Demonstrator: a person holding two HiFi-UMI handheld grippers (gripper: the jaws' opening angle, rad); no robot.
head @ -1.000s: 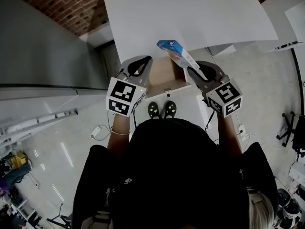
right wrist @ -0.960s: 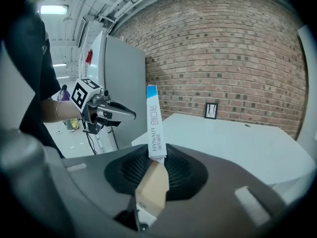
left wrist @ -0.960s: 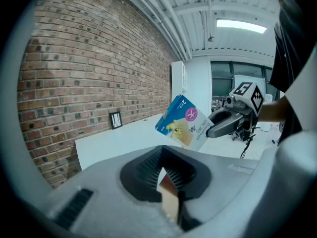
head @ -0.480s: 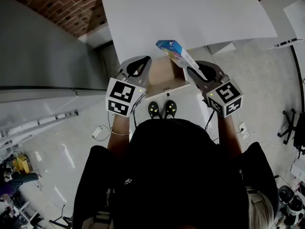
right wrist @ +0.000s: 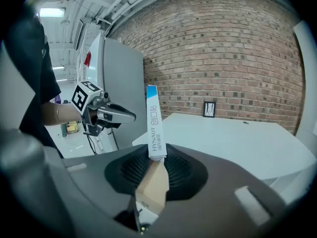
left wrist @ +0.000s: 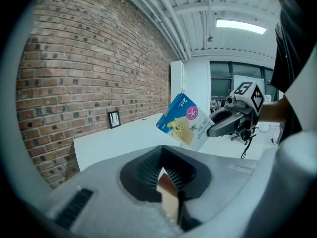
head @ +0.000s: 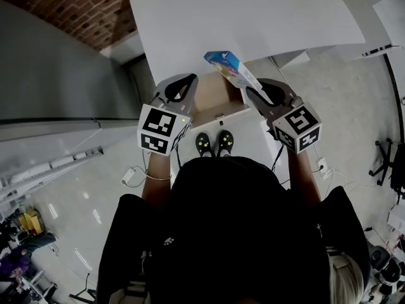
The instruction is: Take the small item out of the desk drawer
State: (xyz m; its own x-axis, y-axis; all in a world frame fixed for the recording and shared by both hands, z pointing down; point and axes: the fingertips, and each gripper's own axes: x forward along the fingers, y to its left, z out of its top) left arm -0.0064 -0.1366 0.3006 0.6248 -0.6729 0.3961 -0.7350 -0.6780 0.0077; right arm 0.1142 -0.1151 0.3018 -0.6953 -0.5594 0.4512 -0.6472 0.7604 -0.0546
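The jaws of your right gripper (head: 252,94) are clamped on the lower end of the small box (head: 228,67), while the jaws of your left gripper (head: 188,81) are pressed together with nothing between them. The box, blue and white with print on its faces, is up in the air and tilted, its free end reaching over the near edge of the white desk (head: 253,18), above the right side of the open drawer (head: 214,101). By my reading, the main part of your task is done: the item is clear of the drawer and touches neither the drawer nor the desk. What is left, as I judge it, is to set the box down somewhere, most likely on the desk top, and perhaps to push the drawer shut with your free left gripper, though the task does not ask for that. Counting up: one box, one drawer pulled out under the desk's near edge, one desk, two grippers, and one small picture frame (right wrist: 209,108) standing at the desk's far edge against the brick wall (right wrist: 223,48).
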